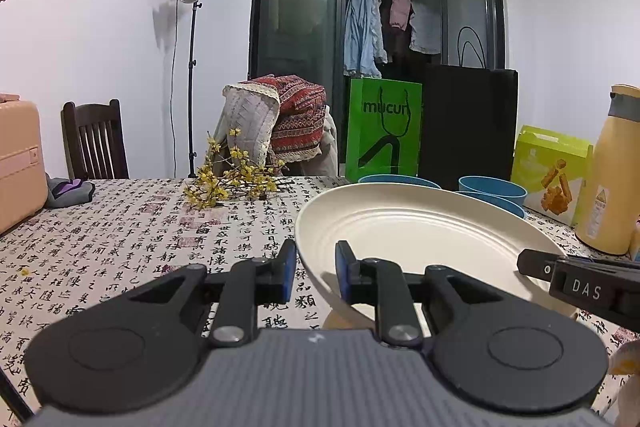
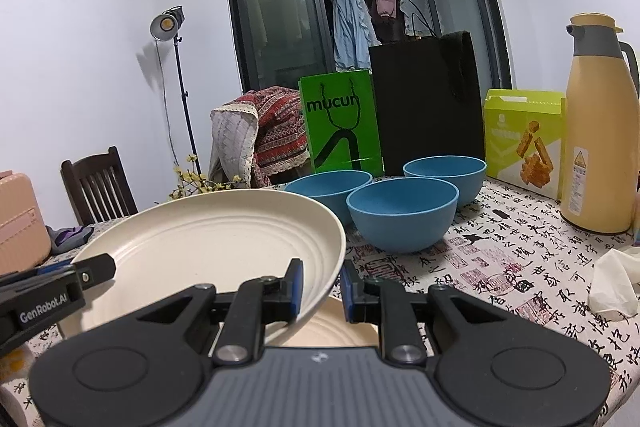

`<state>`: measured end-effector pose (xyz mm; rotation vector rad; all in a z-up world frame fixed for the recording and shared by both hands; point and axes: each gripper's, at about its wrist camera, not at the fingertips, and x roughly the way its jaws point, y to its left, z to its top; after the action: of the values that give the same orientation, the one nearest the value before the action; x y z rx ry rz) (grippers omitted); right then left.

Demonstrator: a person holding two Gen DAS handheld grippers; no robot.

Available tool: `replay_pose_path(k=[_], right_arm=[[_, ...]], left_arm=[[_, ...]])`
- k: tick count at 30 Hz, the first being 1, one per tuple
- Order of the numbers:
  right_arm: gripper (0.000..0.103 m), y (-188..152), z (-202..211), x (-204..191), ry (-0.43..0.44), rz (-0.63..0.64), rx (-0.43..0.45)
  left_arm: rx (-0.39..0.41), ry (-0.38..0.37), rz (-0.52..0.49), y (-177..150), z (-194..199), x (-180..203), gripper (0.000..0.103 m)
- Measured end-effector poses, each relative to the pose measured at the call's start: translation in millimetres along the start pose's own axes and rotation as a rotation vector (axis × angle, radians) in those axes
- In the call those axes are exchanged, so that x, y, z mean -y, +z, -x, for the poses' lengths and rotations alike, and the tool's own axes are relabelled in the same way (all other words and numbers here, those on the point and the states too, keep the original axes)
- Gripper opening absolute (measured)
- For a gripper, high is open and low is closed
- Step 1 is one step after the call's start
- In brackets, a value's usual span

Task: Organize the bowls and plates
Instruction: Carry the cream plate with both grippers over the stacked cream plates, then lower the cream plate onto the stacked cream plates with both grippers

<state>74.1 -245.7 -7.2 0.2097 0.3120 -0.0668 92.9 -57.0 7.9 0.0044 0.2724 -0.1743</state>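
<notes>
A cream plate (image 1: 416, 231) is held tilted above the table by both grippers. My left gripper (image 1: 316, 267) is shut on its left rim, and one of the right gripper's fingers (image 1: 536, 263) pinches the far right rim. In the right wrist view the same plate (image 2: 208, 243) fills the left, with my right gripper (image 2: 322, 287) shut on its right rim. A second cream plate (image 2: 332, 323) lies on the table below it. Three blue bowls (image 2: 402, 215) stand close together behind the plates, and two of them (image 1: 492, 189) show past the plate's far rim.
A yellow thermos jug (image 2: 596, 131) and a green carton (image 2: 520, 143) stand at the right. A green bag (image 2: 340, 123) and a black bag (image 2: 428, 103) stand behind the bowls. Yellow flowers (image 1: 228, 183) and a pink case (image 1: 18, 163) are on the left, a crumpled tissue (image 2: 616, 283) on the right.
</notes>
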Motion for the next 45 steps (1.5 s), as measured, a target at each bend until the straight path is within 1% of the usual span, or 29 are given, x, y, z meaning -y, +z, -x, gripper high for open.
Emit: replay_pose_path(k=[18,22,25,32,37,45], right_arm=[[0.019,-8.7,-0.6,8.0,-0.008,-0.002,-0.01],[0.019,-11.4,-0.4,9.6,-0.011,-0.002,-0.013],[0.019,-12.4,0.4,8.8,-0.012,0.0,-0.012],[0.019,-18.5,-0.6,6.8,-0.007,0.007,-0.027],[0.019,-22.8,-0.5,8.0,-0.003,0.005,-0.036],[0.019,-26.0,1.5,11.8,-0.007,0.004,-0.032]], left_arm=[[-0.024,-0.013,-0.032,-9.6,-0.9,4.9,0.022],[-0.041,-0.014,-0.063,-13.2,-2.4,6.4,0.022],[-0.06,-0.021,-0.067,-15.7,-3.8,5.9,0.022],[-0.048,-0.015,-0.091,-19.9,1.9,4.7,0.022],[-0.053,-0.021,-0.099,-23.4,1.9,5.3,0.023],[-0.086,-0.034,-0.116,-32.1,-4.8,8.0,0.023]])
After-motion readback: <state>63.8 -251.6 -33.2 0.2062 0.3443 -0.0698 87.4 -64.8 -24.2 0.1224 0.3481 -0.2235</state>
